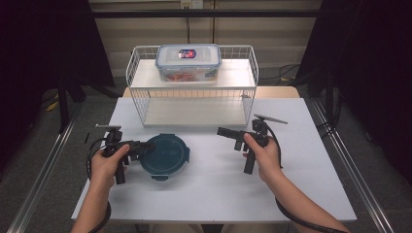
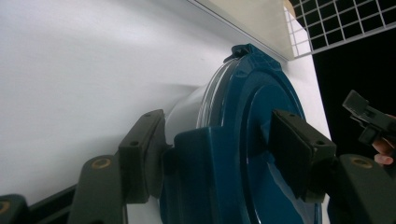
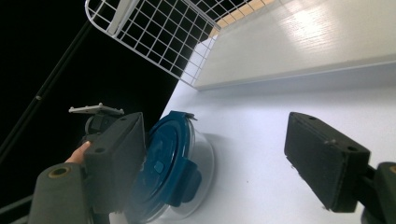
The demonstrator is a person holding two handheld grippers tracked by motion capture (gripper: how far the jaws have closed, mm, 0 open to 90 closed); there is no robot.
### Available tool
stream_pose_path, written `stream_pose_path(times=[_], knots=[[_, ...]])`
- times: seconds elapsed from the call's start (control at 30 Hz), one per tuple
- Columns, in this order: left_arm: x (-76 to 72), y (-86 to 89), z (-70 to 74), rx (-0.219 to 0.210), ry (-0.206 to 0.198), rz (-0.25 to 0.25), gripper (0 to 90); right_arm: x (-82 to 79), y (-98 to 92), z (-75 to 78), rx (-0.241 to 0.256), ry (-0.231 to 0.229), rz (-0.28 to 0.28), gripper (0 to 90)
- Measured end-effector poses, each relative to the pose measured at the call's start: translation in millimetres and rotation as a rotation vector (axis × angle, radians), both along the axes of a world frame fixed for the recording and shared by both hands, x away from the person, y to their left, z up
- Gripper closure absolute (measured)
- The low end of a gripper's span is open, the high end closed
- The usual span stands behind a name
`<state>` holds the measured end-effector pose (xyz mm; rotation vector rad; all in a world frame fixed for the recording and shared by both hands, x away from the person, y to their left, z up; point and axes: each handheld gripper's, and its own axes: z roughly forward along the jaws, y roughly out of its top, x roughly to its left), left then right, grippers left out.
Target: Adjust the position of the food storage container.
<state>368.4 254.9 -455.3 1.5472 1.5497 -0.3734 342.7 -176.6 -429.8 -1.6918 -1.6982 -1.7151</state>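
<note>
On the white counter point(image 1: 214, 184) stands a wire rack point(image 1: 192, 87) bearing a lidded box point(image 1: 188, 62). Before it sits your round blue-lidded container point(image 1: 165, 156); your left claw point(image 1: 141, 145) pinches its lid latch, while your right claw point(image 1: 224, 131) hangs spread.

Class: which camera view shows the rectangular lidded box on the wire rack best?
The high view: the rectangular box sits whole on the wire rack's top shelf, lid and contents visible. Both gripper views catch corners of the rack, without the box.
</note>
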Motion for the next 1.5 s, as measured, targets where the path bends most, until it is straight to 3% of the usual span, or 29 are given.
stream_pose_path(times=[0.07, 0.1, 0.13, 0.2, 0.47, 0.9, 0.97, 1.0, 1.2, 1.5], knots=[[-0.8, -4.5, -0.6, 0.013, -0.014, -0.006, 37.5, -0.1, 1.0, -1.2, -0.008, 0.001, 0.003, 20.1], [-1.7, -7.7, -0.5, -0.002, -0.005, 0.0, 37.5, -0.3, 1.6, -1.6, -0.004, 0.001, 0.004, 20.1], [-1.8, -8.0, -0.7, 0.016, -0.017, -0.009, 37.5, -0.4, 1.8, -1.9, -0.005, 0.002, 0.005, 20.1], [-3.4, -13.4, -1.0, -0.007, -0.007, 0.01, 37.5, -0.6, 2.2, -2.5, -0.009, -0.001, 0.007, 20.1], [-4.9, -22.7, -1.5, -0.007, -0.007, 0.035, 37.8, -1.9, 4.7, -6.9, -0.019, 0.008, 0.016, 20.1], [-2.8, -52.4, -3.3, -0.026, -0.005, 0.006, 38.2, -2.0, 5.3, -8.6, -0.033, 0.014, 0.02, 20.2], [-2.6, -55.4, -3.3, -0.005, -0.013, -0.005, 38.3, -2.5, 4.9, -10.0, -0.04, 0.02, 0.019, 20.2], [-2.9, -58.6, -3.6, -0.029, -0.006, 0.001, 38.3, -2.6, 4.8, -10.8, -0.04, 0.017, 0.022, 20.2], [-3.6, -70.3, -4.2, -0.029, -0.011, -0.013, 38.5, -4.7, 4.7, -15.2, -0.047, 0.026, 0.022, 20.3], [-3.6, -68.9, -5.2, -0.039, -0.016, -0.033, 39.4, -8.3, 4.7, -23.9, -0.056, 0.051, 0.023, 20.3]])
